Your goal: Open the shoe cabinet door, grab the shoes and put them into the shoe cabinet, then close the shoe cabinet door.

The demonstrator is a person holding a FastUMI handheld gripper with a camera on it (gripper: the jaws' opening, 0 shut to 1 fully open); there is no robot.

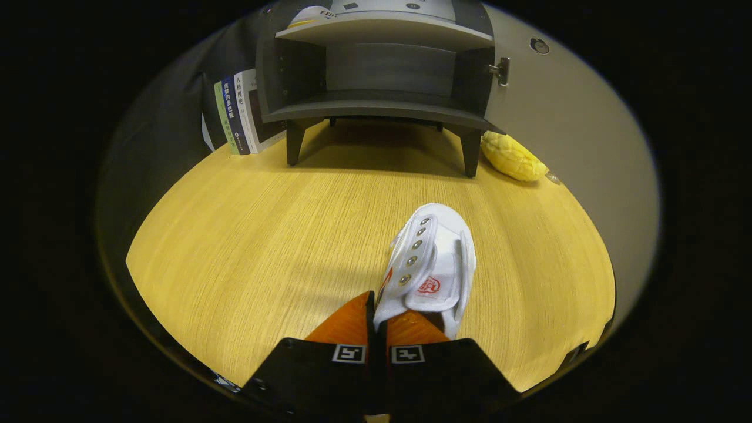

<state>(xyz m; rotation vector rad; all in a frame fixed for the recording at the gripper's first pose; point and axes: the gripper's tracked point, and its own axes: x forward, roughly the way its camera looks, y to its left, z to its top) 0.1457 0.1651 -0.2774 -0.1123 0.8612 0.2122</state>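
Observation:
A white canvas shoe [435,258] hangs just ahead of my fingers, toe pointing away, above the yellow wooden table [247,247]. My gripper [379,317] is shut on the shoe, with the edge of its heel opening pinched between both fingers. Beyond it stands the dark grey shoe cabinet [382,88] on short legs, its door [564,117] swung open to the right. The lower shelf [376,108] is bare. Another white shoe [308,14] lies on the upper shelf at the left.
Several books [238,114] lean upright against the cabinet's left side. A yellow plush toy [514,157] lies by the cabinet's right front leg, under the open door. Bare table lies between the shoe and the cabinet.

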